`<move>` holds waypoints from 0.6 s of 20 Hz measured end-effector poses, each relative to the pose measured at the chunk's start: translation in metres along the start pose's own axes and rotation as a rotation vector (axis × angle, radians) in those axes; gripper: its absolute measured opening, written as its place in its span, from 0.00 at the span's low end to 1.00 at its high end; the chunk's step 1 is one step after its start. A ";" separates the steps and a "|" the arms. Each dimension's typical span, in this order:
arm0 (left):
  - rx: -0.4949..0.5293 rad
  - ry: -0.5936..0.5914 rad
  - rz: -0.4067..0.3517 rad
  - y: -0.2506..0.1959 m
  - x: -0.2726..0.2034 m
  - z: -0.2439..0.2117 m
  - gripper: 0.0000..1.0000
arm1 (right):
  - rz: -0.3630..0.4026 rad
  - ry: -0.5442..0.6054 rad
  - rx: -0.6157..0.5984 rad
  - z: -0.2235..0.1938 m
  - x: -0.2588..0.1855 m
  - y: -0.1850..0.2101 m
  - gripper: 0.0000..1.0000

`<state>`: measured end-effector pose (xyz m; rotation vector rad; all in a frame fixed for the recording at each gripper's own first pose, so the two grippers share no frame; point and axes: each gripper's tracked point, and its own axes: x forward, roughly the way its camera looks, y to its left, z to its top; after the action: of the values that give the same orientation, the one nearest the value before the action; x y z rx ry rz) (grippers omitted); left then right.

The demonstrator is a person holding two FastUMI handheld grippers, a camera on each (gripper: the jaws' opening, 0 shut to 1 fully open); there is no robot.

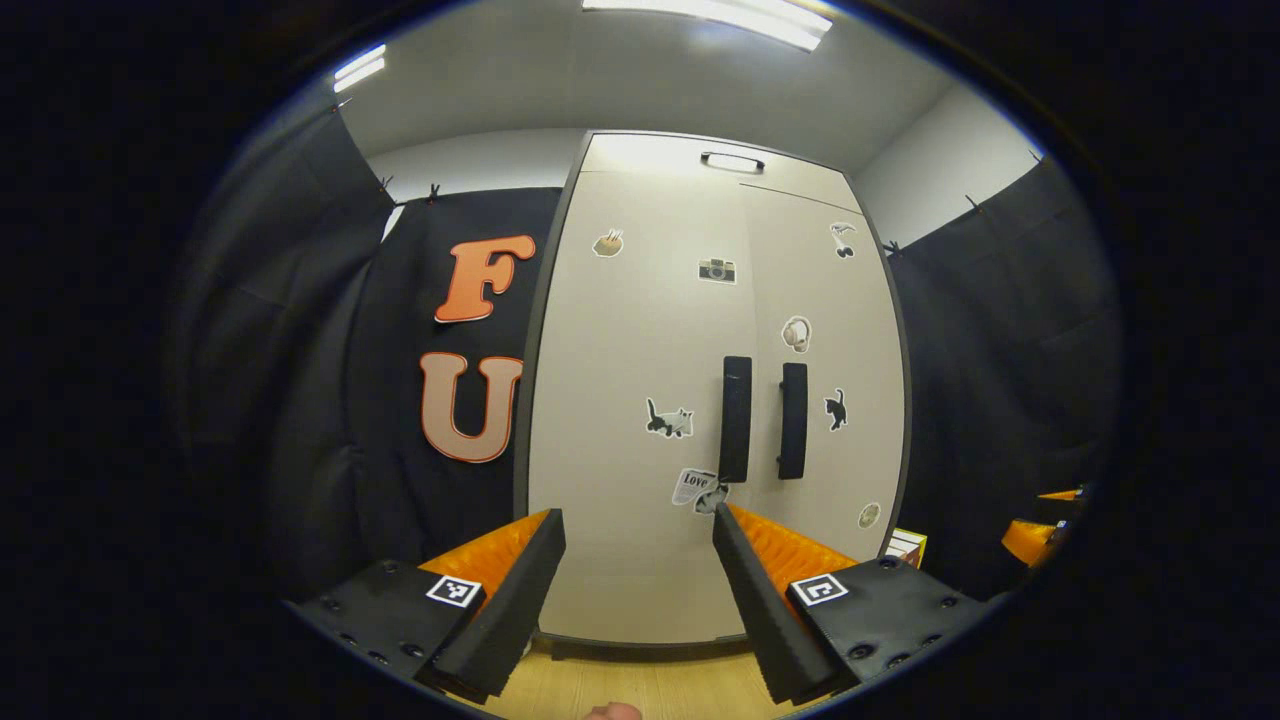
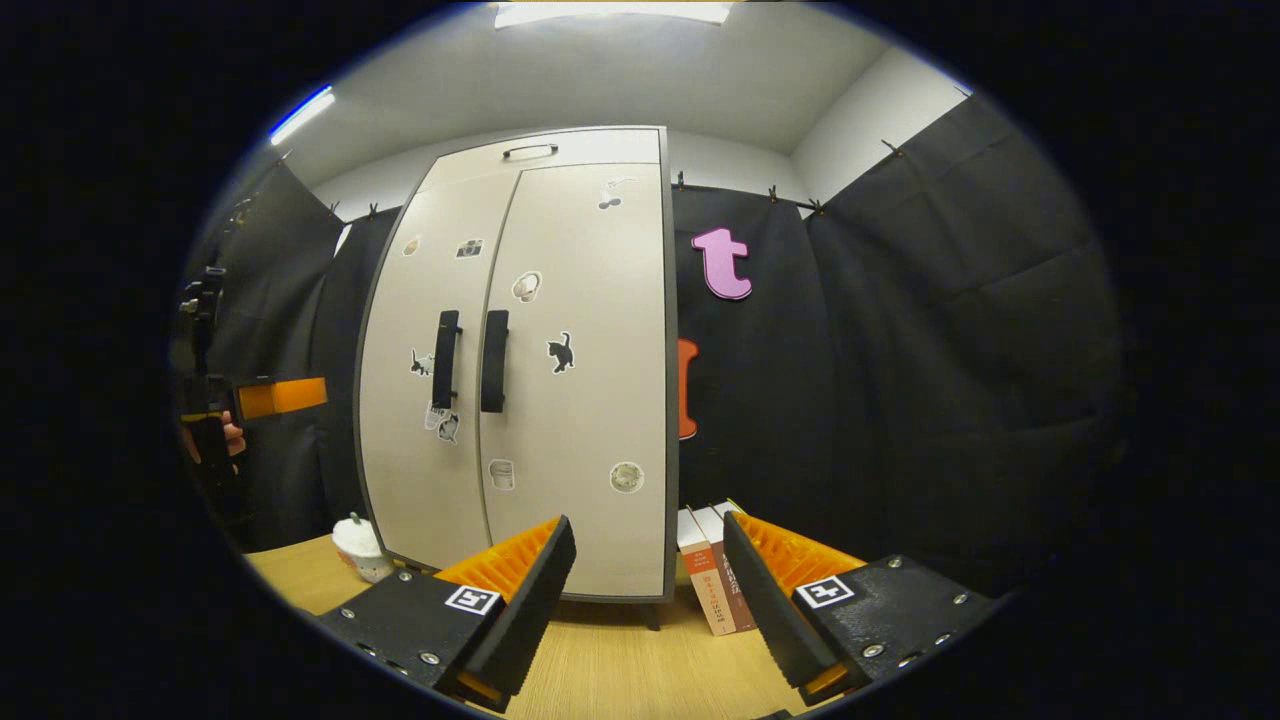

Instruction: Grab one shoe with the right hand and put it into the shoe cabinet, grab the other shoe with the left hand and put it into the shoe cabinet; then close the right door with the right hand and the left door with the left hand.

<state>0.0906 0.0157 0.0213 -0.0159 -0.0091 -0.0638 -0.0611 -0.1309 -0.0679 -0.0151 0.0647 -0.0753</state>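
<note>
Wooden tabletop (image 2: 600, 670) beneath closed shoe cabinet (image 2: 560, 380); left claw (image 1: 640, 600) and right claw (image 2: 650, 600) wide, empty.

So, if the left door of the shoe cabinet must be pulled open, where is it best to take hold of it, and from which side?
Probably its left door handle, a tall upright bar beside the seam between the shut doors. Come straight from the front with the open left gripper, fingers level, one on each side of the bar. The right door handle stands close, so the inner finger has little room.
</note>
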 end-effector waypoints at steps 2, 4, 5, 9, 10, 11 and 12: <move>-0.002 0.017 0.026 0.004 -0.017 -0.013 0.96 | 0.022 -0.004 0.002 -0.001 0.000 0.008 0.92; -0.006 0.026 0.050 0.008 -0.034 -0.024 0.96 | 0.039 -0.002 -0.013 -0.004 0.000 0.015 0.92; -0.008 0.027 0.065 0.011 -0.040 -0.029 0.96 | 0.047 0.000 -0.016 -0.006 0.000 0.019 0.92; -0.013 -0.001 0.118 0.022 -0.056 -0.037 0.96 | 0.062 -0.005 0.018 -0.010 -0.001 0.032 0.92; -0.011 -0.004 0.120 0.022 -0.056 -0.036 0.96 | 0.065 -0.003 0.025 -0.010 -0.001 0.035 0.92; -0.006 -0.002 0.126 0.023 -0.057 -0.037 0.96 | 0.072 -0.002 0.029 -0.011 -0.001 0.037 0.92; 0.000 -0.001 0.130 0.024 -0.058 -0.038 0.96 | 0.075 -0.002 0.031 -0.011 -0.002 0.039 0.92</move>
<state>0.0348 0.0429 -0.0173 -0.0167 -0.0087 0.0658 -0.0607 -0.0921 -0.0790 0.0178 0.0622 -0.0013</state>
